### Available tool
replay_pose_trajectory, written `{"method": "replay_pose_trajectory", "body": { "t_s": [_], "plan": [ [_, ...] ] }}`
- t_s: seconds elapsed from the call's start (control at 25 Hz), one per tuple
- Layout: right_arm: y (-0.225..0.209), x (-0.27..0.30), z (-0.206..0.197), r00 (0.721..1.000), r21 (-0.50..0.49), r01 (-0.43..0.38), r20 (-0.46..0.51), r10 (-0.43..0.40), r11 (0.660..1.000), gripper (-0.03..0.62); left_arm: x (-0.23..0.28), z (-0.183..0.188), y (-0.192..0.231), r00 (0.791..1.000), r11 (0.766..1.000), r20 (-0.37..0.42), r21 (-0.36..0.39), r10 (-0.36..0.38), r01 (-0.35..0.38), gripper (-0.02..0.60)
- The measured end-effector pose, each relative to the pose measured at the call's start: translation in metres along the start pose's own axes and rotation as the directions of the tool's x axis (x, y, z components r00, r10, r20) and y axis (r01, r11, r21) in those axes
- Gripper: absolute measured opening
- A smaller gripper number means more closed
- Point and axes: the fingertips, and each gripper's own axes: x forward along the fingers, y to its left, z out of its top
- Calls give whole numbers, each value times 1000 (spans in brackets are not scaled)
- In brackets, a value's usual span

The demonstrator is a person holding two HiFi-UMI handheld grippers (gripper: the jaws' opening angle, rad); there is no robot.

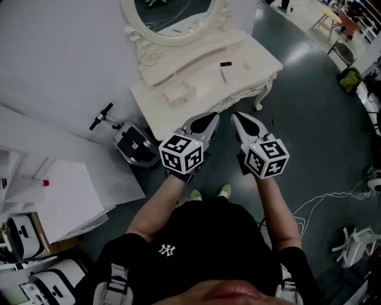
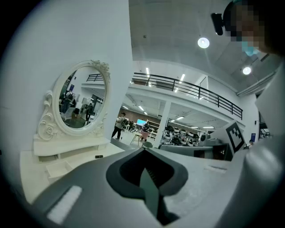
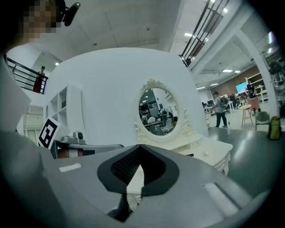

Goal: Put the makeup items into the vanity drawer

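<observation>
A white vanity table (image 1: 178, 110) with an oval mirror (image 1: 172, 18) stands in front of me. On its top lie a small black item (image 1: 225, 64), a pink stick (image 1: 224, 75) and a small white piece (image 1: 246, 64). A small open drawer box (image 1: 178, 92) sits on the tabletop to the left. My left gripper (image 1: 212, 118) and right gripper (image 1: 236, 118) hover side by side just short of the table's front edge, both shut and holding nothing. The left gripper view shows the mirror (image 2: 82, 100) and the black item (image 2: 99, 156) beyond the left gripper (image 2: 144, 150).
A scooter-like device (image 1: 128, 143) stands on the floor at the table's left. White boards and shelving (image 1: 59, 196) fill the left side. Cables (image 1: 324, 199) trail over the dark floor at the right. The person's shoes (image 1: 209, 193) show below the grippers.
</observation>
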Motion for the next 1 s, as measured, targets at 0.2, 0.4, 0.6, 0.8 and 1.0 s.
{"method": "replay_pose_trajectory", "body": {
  "t_s": [0.2,0.4,0.6,0.8,1.0],
  "plan": [
    [-7,-4,2,1000,-36,4,-3,-4,999,18,8,-1,-5,1000,1000,0,-3,7,-7,0],
    [-16,-10,7,1000,-47,-8,0,8,999,18,16,-1,-11,1000,1000,2,0,21,-21,0],
    [-35,-16,19,999,-29,-22,44,23,999,21,26,0,-4,999,999,4,-3,52,-52,0],
    [-62,-22,14,998,25,-18,56,17,1000,21,37,-8,7,995,995,-10,-21,98,-99,0],
    [-82,-25,10,998,54,-5,56,2,999,21,48,-19,10,991,992,-38,-27,125,-126,0]
  ]
}}
